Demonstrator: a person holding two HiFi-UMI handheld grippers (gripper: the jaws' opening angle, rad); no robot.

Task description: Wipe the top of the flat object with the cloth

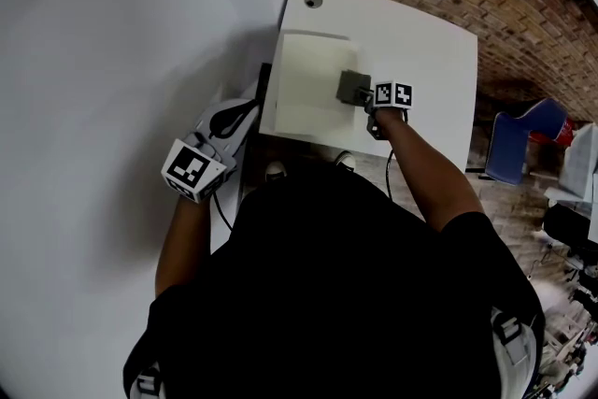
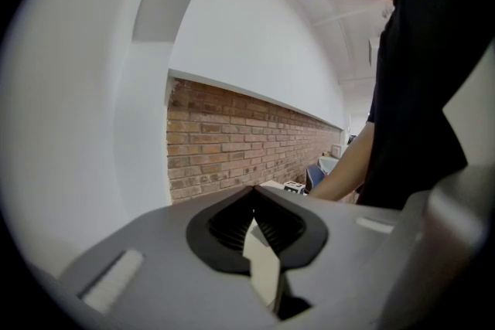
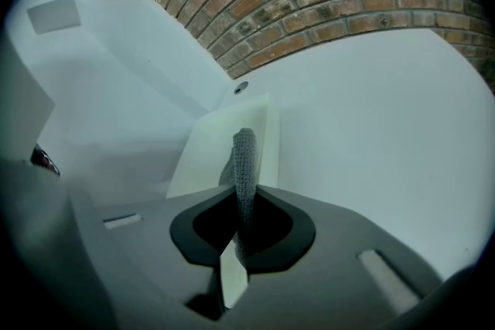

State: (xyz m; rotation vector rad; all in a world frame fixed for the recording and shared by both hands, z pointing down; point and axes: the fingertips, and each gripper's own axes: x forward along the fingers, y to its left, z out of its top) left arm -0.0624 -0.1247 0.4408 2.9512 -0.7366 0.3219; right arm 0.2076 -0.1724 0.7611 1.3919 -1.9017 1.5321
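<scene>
right gripper (image 3: 240, 237): jaws pinched grey knitted cloth (image 3: 245, 158) at right edge of pale flat board (image 1: 301, 79), on white table (image 1: 425, 42). left gripper (image 2: 261, 251): jaws were together, empty, off the table. risk: the unsteadied board could slide under wiping

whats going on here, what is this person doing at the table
A person has a handheld gripper in each hand. The right gripper has its jaws shut on a grey knitted cloth, held over the right part of a pale cream flat board that lies on the white table by the brick wall. The left gripper is off to the side of the table, jaws together with nothing in them.
</scene>
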